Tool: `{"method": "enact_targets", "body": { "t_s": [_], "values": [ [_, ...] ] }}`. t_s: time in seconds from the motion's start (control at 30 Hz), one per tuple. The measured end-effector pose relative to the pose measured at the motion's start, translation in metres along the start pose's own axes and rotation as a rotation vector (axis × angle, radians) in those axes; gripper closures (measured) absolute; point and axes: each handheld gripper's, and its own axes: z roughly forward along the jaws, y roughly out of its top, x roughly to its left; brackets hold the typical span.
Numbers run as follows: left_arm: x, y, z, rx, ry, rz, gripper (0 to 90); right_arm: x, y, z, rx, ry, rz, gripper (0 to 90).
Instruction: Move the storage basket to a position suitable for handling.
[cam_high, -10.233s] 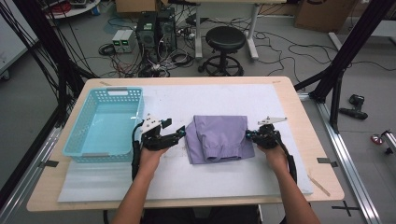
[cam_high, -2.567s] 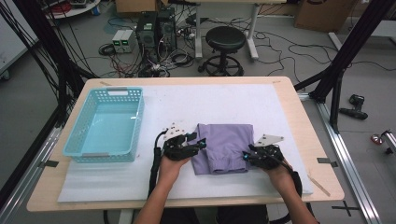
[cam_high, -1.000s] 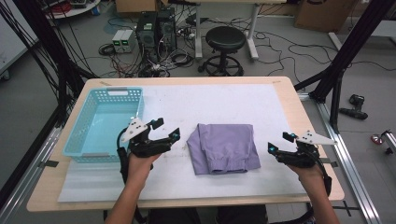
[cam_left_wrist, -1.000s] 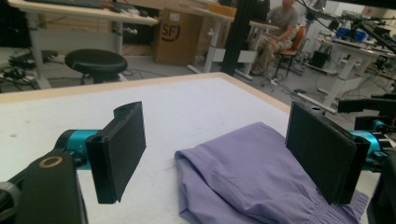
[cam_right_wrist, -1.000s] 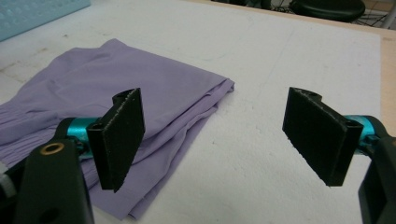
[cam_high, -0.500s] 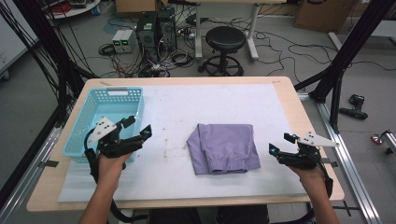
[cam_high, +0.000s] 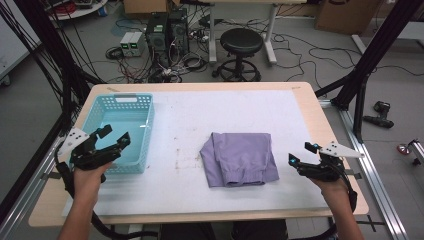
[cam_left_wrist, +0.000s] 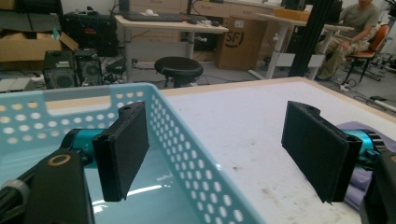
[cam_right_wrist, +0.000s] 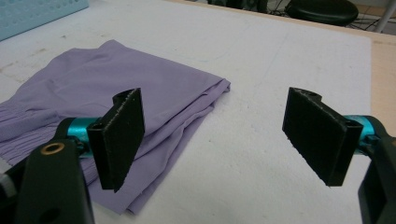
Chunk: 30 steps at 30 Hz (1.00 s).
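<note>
1. Since you let go of the cloth about a second ago, your left gripper has swung away to the left and now hangs over the near right corner of the basket, jaws spread wide and empty.
2. Your right gripper has also pulled back; it sits near the right edge of the mat, just beside the cloth but apart from it, jaws spread and holding nothing.
3. That reads as the fold being finished: the cloth lies released and flat, so I judge the next step is to lift it and carry it to the basket.
4. You will find the cloth on the mat, right of centre, well apart from the basket.
5. Its shape is close to square, with the slightly longer axis running from the far side of the table toward you, tilted a little.
6. One far corner juts out to the left, toward the basket.
7. From the right gripper view, the layered edges face your right gripper, and the gathered band lies at the near end.
</note>
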Motion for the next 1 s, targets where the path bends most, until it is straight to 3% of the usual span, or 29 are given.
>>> {"method": "enact_targets", "body": {
  "t_s": [0.13, 0.17, 0.23, 0.37, 0.5, 0.83, 1.0],
  "values": [
    [0.021, -0.002, -0.005, 0.015, 0.04, -0.024, 24.5, -0.001, -0.001, -0.001, 0.001, -0.006, 0.004, 21.1],
    [0.021, -0.002, -0.005, 0.015, 0.04, -0.024, 25.1, -0.002, -0.001, -0.001, 0.003, -0.009, 0.002, 21.0],
    [0.037, -0.006, -0.011, 0.021, 0.064, -0.019, 26.2, -0.002, -0.003, 0.0, 0.007, -0.012, 0.003, 21.1],
    [0.047, -0.009, -0.016, 0.023, 0.088, -0.03, 26.2, -0.002, -0.005, 0.001, 0.018, -0.013, 0.004, 21.1],
    [0.068, -0.013, -0.024, 0.055, 0.147, -0.043, 26.2, 0.001, -0.004, 0.001, 0.021, -0.015, -0.002, 21.1],
    [0.098, -0.026, -0.039, 0.108, 0.243, -0.075, 29.0, 0.003, -0.004, 0.004, 0.033, -0.019, -0.016, 21.1],
    [0.107, -0.038, -0.043, 0.145, 0.28, -0.114, 31.7, 0.006, -0.004, 0.006, 0.042, -0.016, -0.022, 21.1]
  ]
}}
